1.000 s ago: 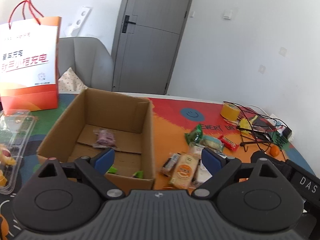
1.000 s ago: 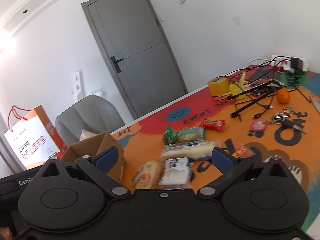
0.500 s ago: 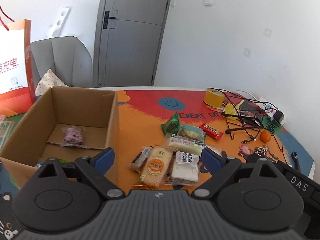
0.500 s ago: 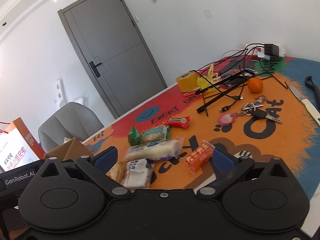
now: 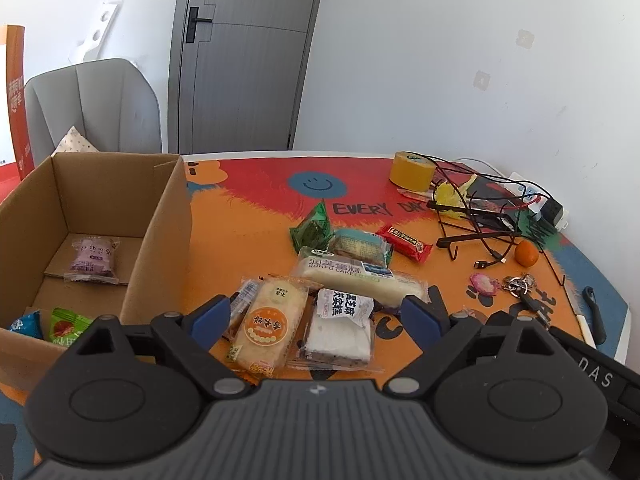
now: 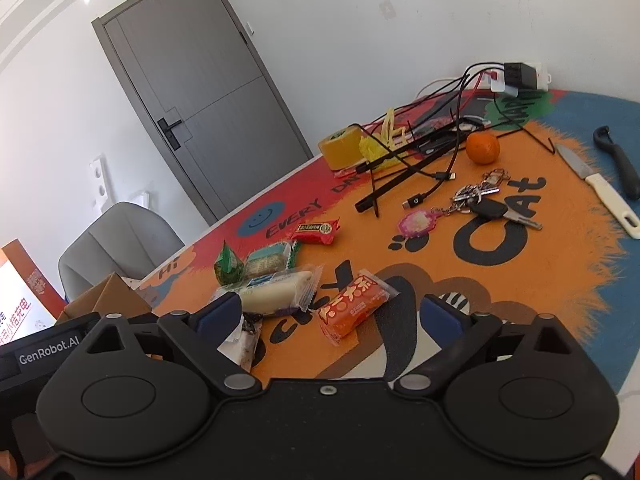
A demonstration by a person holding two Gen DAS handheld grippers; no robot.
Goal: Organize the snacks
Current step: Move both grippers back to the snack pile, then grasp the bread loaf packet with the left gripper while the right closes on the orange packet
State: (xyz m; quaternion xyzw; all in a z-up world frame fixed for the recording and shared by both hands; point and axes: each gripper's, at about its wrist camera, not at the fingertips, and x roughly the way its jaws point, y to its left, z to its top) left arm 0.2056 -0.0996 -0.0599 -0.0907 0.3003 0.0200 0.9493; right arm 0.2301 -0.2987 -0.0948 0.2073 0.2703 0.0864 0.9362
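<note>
While both our claws, left [image 5: 318, 314] and right [image 6: 330, 316], hang spread wide and empty, snacks [image 5: 340, 276] lie heaped on the desk [image 5: 248, 232] right of the box [image 5: 160, 236]; overlapping wrappers could make us pinch two packets together.

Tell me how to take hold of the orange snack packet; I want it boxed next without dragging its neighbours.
Grip the orange snack packet across its narrow width at mid-length, coming from above with the right tongs, which stand open around it. It lies flat and alone on the mat, long sides free, clear of the long white cake.
</note>
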